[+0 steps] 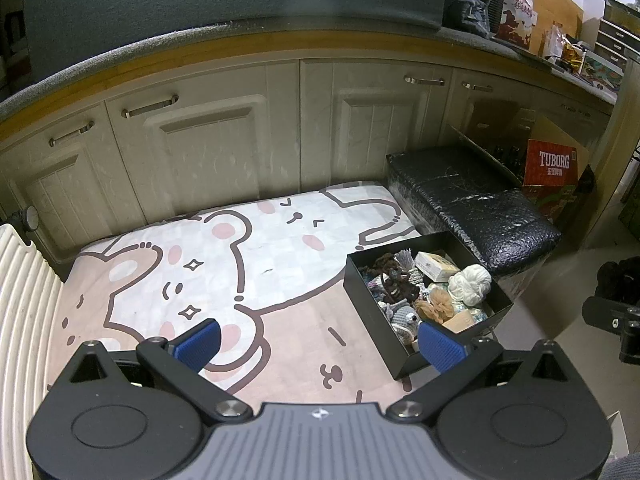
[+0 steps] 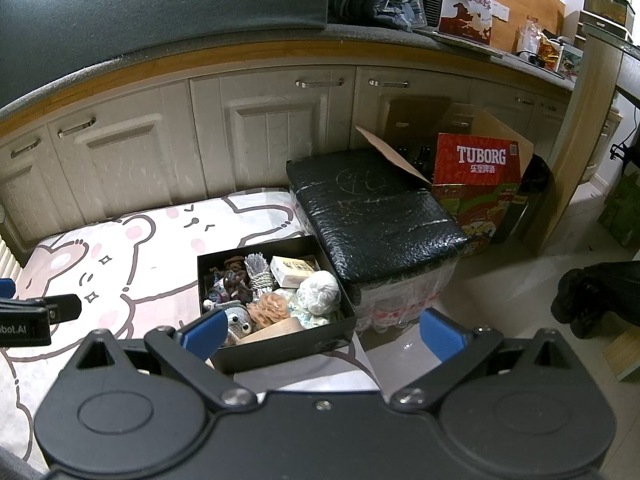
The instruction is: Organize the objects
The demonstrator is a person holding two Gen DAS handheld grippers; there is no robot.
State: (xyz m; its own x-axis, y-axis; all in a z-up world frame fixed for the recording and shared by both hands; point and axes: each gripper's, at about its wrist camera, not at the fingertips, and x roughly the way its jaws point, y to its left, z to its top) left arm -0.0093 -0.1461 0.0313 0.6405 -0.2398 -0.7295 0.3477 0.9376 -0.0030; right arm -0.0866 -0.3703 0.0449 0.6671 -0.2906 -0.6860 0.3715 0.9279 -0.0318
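A black open box [image 1: 376,312] [image 2: 288,346] sits at the right edge of a pink and white cartoon bear mat [image 1: 224,248] [image 2: 132,256]. It holds several small items: a white yarn ball [image 1: 472,283] [image 2: 319,291], a white carton [image 1: 436,266] [image 2: 294,270], a brown knitted flower [image 2: 273,309], a grey knitted toy [image 2: 239,320] and dark yarn pieces [image 1: 394,276]. My left gripper [image 1: 320,344] is open and empty above the mat, left of the box. My right gripper [image 2: 322,334] is open and empty, just in front of the box.
A black padded stool [image 1: 476,204] [image 2: 376,216] stands right of the mat. A red Tuborg carton [image 1: 554,172] [image 2: 480,184] is behind it. Cream cabinet doors [image 1: 224,144] run along the back under a counter. A white ribbed radiator [image 1: 20,300] is at left.
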